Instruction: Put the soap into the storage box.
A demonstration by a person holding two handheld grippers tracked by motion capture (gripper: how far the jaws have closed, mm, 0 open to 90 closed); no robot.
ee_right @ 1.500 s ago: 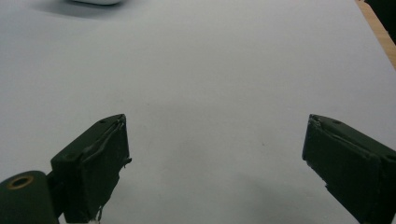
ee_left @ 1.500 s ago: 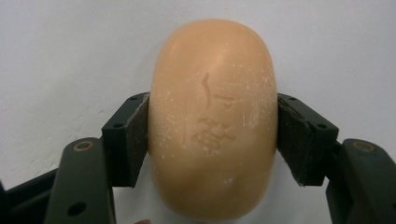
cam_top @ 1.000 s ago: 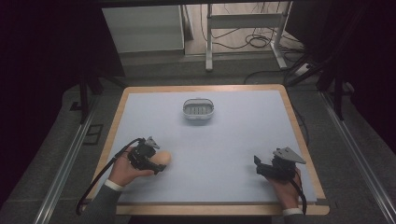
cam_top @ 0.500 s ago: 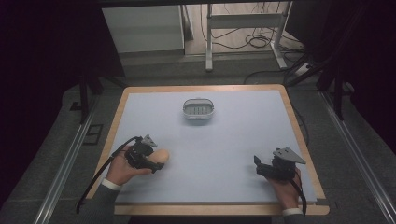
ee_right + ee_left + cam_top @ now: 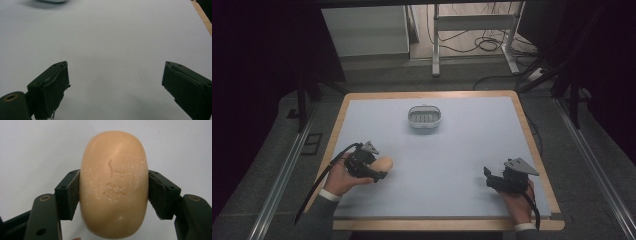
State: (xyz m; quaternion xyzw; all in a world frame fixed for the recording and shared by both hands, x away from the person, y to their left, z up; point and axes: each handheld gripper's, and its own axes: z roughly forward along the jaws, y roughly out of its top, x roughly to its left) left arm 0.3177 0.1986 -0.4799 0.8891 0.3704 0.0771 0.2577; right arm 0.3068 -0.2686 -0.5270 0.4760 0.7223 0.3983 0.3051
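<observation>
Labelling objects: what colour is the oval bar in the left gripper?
Peach-orange soap bar, white-flecked; clearest in the left gripper view.

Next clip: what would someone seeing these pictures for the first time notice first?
The peach-coloured soap stands out, clamped at its sides by the jaws of the left gripper at the table's near left. Next, the small white dish sits alone at the far middle of the pale blue table. The right gripper rests at the near right, its jaws wide open over bare surface.
</observation>
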